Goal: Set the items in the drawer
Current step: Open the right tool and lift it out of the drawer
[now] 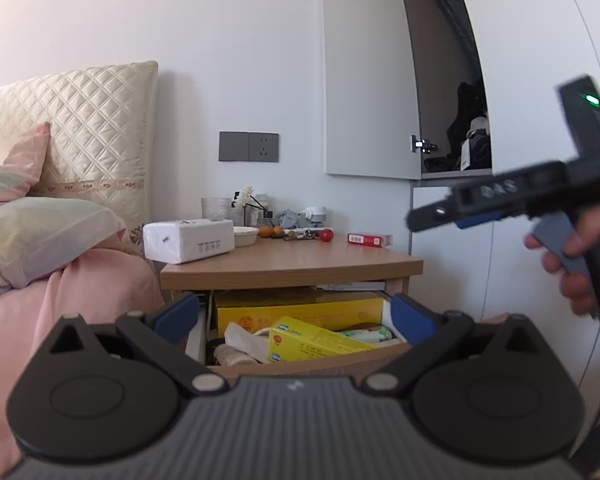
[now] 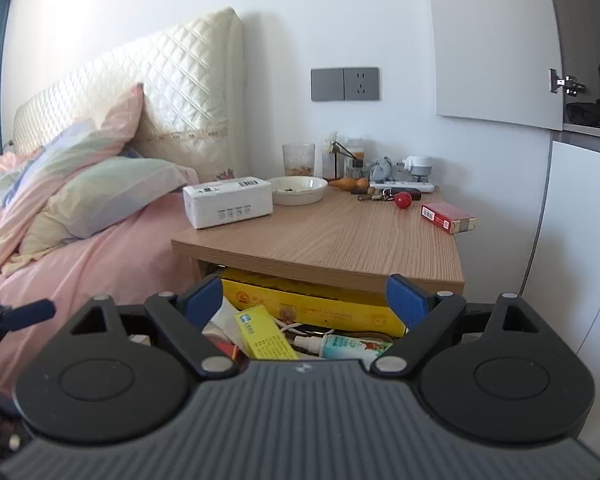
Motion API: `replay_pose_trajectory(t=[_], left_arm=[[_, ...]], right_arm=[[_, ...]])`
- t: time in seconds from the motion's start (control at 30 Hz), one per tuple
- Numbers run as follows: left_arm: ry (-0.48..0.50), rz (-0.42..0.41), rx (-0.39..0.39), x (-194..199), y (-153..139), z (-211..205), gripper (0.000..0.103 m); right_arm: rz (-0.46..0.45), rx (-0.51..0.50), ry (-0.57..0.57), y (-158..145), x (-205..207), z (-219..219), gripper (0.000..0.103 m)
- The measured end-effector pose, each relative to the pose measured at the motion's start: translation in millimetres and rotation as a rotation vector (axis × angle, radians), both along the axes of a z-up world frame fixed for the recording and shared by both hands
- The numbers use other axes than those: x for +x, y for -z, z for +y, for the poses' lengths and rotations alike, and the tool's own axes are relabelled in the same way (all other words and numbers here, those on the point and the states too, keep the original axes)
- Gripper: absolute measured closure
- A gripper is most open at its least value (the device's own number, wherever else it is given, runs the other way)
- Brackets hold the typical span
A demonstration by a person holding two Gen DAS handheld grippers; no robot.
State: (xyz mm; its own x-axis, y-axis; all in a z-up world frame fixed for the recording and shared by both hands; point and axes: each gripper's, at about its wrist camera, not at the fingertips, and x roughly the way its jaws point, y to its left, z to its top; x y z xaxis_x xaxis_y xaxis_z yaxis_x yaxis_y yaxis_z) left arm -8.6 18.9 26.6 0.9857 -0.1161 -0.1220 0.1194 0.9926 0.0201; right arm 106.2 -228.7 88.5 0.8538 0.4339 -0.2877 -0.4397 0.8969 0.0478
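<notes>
The wooden nightstand's drawer [image 1: 312,362] stands pulled open, full of yellow boxes [image 1: 300,312], a small yellow box [image 2: 262,332] and a spray bottle [image 2: 340,346]. On the nightstand top [image 2: 340,236] lie a white tissue pack [image 2: 228,202], a red cigarette pack [image 2: 448,217], a red ball [image 2: 403,199] and keys [image 2: 376,196]. My left gripper [image 1: 294,316] is open and empty, in front of the drawer. My right gripper [image 2: 304,300] is open and empty above the drawer; its body shows at the right of the left wrist view [image 1: 540,192].
A bed with pink sheets and pillows [image 2: 80,200] lies left of the nightstand. A white bowl [image 2: 298,190], a glass [image 2: 298,159], bottles and a power strip [image 2: 404,187] crowd the back of the top. A white wardrobe [image 2: 580,260] with an open door stands to the right.
</notes>
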Motion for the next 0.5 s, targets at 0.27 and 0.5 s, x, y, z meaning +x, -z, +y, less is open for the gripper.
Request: replay_pose_trajectory(t=[0.27,0.5], left_arm=[[-0.022,-0.013,-0.005,-4,0,-1,0.0],[-0.035,-0.005,-0.018,-3,2,1,0.0]], right_arm=[[-0.058,0.153,0.03,34,-37,-12,0.012],[-0.11,0.207,0.055,61,-46,-11,0.012]])
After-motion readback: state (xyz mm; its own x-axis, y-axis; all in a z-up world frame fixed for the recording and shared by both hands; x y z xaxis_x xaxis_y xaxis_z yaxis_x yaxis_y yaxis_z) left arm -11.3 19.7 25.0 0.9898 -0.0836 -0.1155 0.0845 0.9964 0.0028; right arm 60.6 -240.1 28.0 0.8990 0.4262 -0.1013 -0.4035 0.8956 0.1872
